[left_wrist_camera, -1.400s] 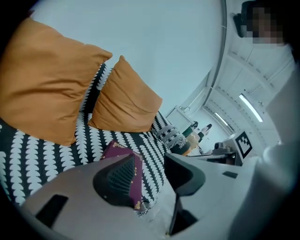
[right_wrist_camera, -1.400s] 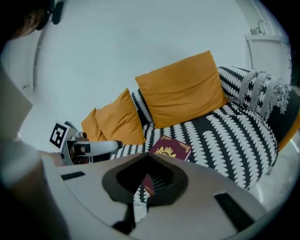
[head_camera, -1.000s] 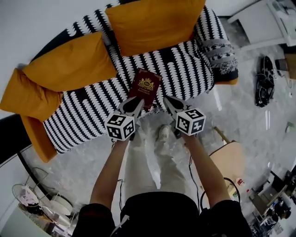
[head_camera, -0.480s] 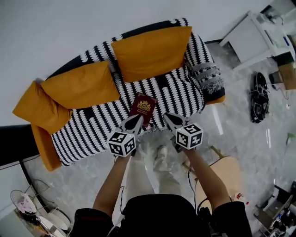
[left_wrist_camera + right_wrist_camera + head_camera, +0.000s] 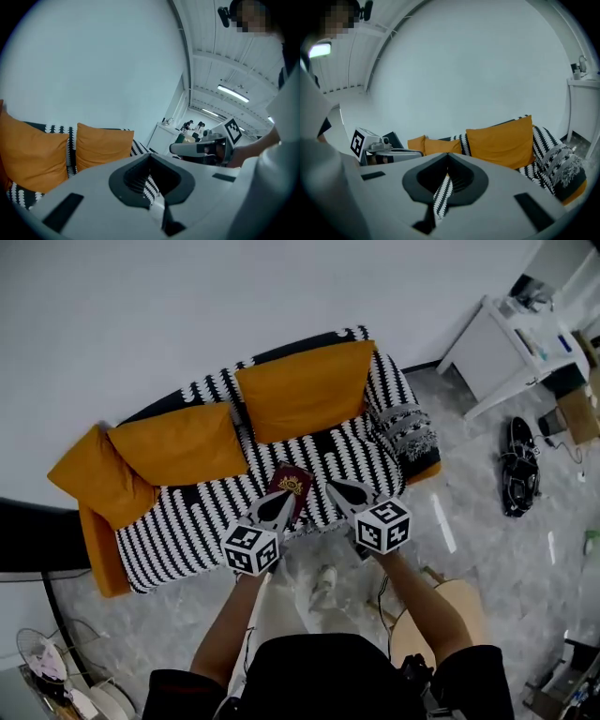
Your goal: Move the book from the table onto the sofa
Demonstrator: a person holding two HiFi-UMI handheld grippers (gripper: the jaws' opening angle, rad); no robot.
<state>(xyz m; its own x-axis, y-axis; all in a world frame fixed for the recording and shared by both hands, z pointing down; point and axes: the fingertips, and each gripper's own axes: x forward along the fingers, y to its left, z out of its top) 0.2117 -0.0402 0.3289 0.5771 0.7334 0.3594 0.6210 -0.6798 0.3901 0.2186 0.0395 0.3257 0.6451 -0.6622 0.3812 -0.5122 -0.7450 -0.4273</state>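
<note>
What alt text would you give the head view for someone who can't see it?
A dark red book lies on the seat of a black-and-white patterned sofa with three orange cushions. Seen from above, a person holds the left tongs and right tongs, both shut and empty, out toward it.

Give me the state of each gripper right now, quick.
Left gripper: closed, holding nothing.
Right gripper: closed, holding nothing.

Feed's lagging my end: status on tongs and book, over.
Left tongs shut, empty; right tongs shut, empty. Book flat on sofa seat, free of both. Orange cushions behind it, nothing in the way.
</note>
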